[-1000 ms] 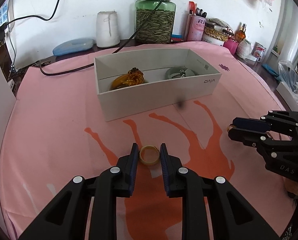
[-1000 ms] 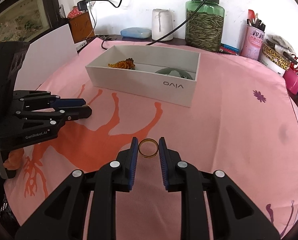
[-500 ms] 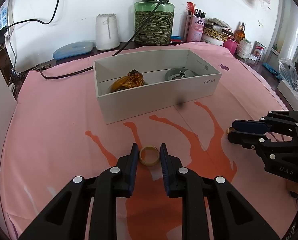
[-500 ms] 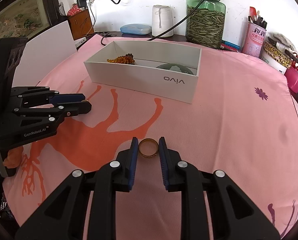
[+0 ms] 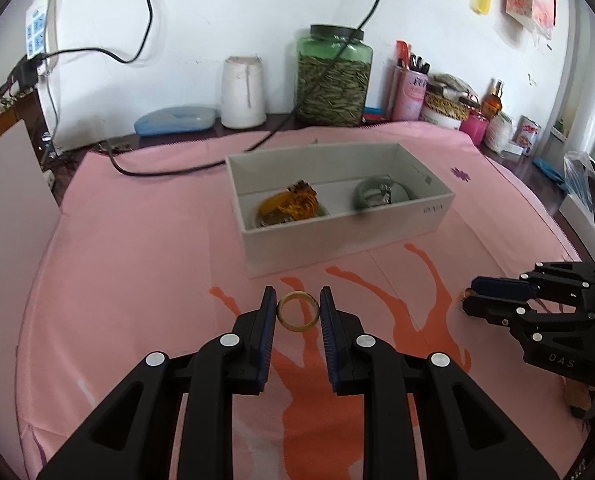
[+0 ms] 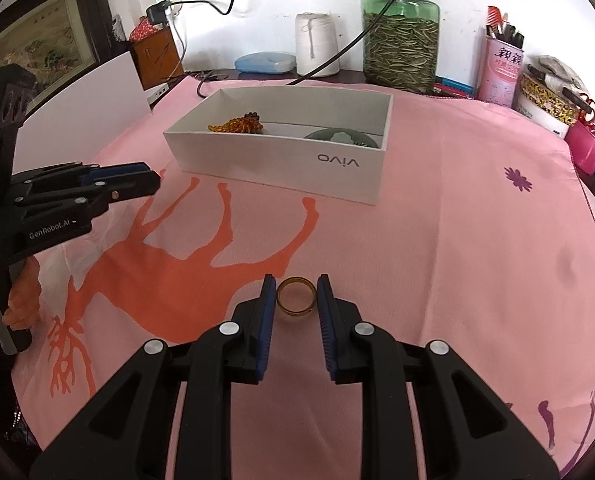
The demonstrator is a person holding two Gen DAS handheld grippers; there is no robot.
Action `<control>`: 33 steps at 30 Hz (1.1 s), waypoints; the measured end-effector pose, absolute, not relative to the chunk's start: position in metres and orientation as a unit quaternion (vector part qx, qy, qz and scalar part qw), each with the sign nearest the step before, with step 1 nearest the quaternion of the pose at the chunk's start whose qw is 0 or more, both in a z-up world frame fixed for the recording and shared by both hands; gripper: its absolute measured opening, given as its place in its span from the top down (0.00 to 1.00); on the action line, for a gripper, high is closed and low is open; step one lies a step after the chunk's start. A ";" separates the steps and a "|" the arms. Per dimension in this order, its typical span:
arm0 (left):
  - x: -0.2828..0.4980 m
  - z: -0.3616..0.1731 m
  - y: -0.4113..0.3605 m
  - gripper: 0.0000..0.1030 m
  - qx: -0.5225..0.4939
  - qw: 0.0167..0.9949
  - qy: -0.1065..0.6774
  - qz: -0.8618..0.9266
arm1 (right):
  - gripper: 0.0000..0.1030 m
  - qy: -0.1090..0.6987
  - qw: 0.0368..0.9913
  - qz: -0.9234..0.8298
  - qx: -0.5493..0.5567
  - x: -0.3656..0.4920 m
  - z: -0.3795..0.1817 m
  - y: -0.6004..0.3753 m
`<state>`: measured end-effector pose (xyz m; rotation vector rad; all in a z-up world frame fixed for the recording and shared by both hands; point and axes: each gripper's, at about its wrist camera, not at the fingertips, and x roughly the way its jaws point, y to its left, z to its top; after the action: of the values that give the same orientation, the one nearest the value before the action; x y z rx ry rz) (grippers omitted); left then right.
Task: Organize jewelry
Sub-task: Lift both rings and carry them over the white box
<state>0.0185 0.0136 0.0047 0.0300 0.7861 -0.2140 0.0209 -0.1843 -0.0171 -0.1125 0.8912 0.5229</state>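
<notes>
The white box (image 6: 281, 168) reads "vivo" upside down; the left gripper (image 5: 298, 312) bears "GenRobot.AI", the right gripper (image 6: 296, 299) "DAS". Both tilt downward above the pink cloth (image 6: 457, 240), the left clamped on a pale yellow ring (image 5: 298, 313), the right on an amber ring (image 6: 296, 297). Only the left view shows the grey bangle (image 5: 381, 194) clearly.

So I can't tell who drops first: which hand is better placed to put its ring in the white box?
Probably the left. Its tongs grip a pale ring close before the white box; the right tongs, gripping an amber ring, sit farther back.
</notes>
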 end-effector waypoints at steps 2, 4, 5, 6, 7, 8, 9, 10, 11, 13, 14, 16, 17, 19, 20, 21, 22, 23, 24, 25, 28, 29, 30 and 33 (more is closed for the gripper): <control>0.017 0.008 0.016 0.78 0.012 0.922 0.374 -0.100 | 0.80 0.425 0.869 0.251 -0.040 0.022 -0.017 -0.188; 0.017 0.012 0.021 0.78 0.006 0.926 0.365 -0.094 | 0.80 0.425 0.868 0.256 -0.024 0.025 -0.016 -0.191; 0.017 0.014 0.023 0.78 0.003 0.928 0.363 -0.089 | 0.80 0.423 0.869 0.256 -0.016 0.026 -0.016 -0.192; 0.018 0.015 0.026 0.78 0.000 0.928 0.362 -0.087 | 0.80 0.421 0.870 0.255 -0.013 0.027 -0.015 -0.192; 0.019 0.016 0.028 0.78 -0.007 0.928 0.363 -0.086 | 0.80 0.416 0.874 0.252 -0.013 0.027 -0.013 -0.191; 0.019 0.016 0.031 0.78 -0.012 0.927 0.363 -0.088 | 0.80 0.412 0.876 0.249 -0.015 0.026 -0.012 -0.190; 0.019 0.017 0.032 0.79 -0.015 0.927 0.364 -0.089 | 0.80 0.409 0.879 0.247 -0.017 0.026 -0.011 -0.189; 0.019 0.018 0.032 0.79 -0.016 0.928 0.362 -0.089 | 0.80 0.406 0.881 0.243 -0.018 0.025 -0.010 -0.187; 0.018 0.018 0.032 0.79 -0.014 0.928 0.361 -0.088 | 0.80 0.407 0.881 0.242 -0.018 0.026 -0.010 -0.186; 0.018 0.018 0.030 0.79 -0.008 0.929 0.359 -0.086 | 0.80 0.409 0.880 0.239 -0.017 0.027 -0.011 -0.186; 0.018 0.017 0.029 0.78 -0.006 0.929 0.360 -0.085 | 0.80 0.411 0.880 0.237 -0.017 0.027 -0.011 -0.186; 0.020 0.016 0.029 0.78 -0.003 0.929 0.361 -0.082 | 0.80 0.411 0.881 0.235 -0.016 0.027 -0.011 -0.187; 0.020 0.015 0.029 0.79 -0.002 0.928 0.363 -0.080 | 0.80 0.412 0.880 0.235 -0.014 0.028 -0.011 -0.188; 0.022 0.012 0.029 0.78 0.000 0.927 0.368 -0.077 | 0.80 0.411 0.880 0.236 -0.011 0.027 -0.009 -0.188; 0.023 0.011 0.029 0.79 0.001 0.927 0.369 -0.075 | 0.80 0.409 0.881 0.239 -0.009 0.026 -0.008 -0.189; 0.023 0.010 0.029 0.78 0.002 0.926 0.369 -0.075 | 0.80 0.407 0.881 0.241 -0.007 0.026 -0.006 -0.189; 0.023 0.010 0.029 0.78 0.004 0.927 0.369 -0.074 | 0.80 0.405 0.882 0.242 -0.006 0.025 -0.004 -0.189; 0.023 0.010 0.029 0.78 0.005 0.927 0.368 -0.074 | 0.80 0.402 0.882 0.244 -0.004 0.025 -0.002 -0.190; 0.023 0.010 0.029 0.79 0.007 0.927 0.367 -0.075 | 0.80 0.400 0.883 0.245 -0.002 0.024 0.000 -0.190; 0.023 0.011 0.029 0.78 0.006 0.928 0.365 -0.076 | 0.80 0.398 0.884 0.246 0.000 0.024 0.003 -0.190; 0.023 0.014 0.030 0.78 -0.001 0.928 0.364 -0.078 | 0.80 0.388 0.886 0.251 0.009 0.023 0.014 -0.192; 0.025 0.017 0.031 0.78 -0.003 0.928 0.365 -0.079 | 0.80 0.383 0.889 0.252 0.013 0.023 0.020 -0.193; 0.027 0.021 0.032 0.78 -0.005 0.928 0.365 -0.079 | 0.80 0.378 0.891 0.252 0.015 0.024 0.026 -0.193; 0.032 0.042 0.036 0.78 -0.004 0.934 0.349 -0.072 | 0.80 0.363 0.896 0.255 0.021 0.028 0.043 -0.193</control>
<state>0.0317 0.0357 0.0422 -0.0072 0.7134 -0.1468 0.0282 -0.1933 0.0433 0.0444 0.7518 0.5280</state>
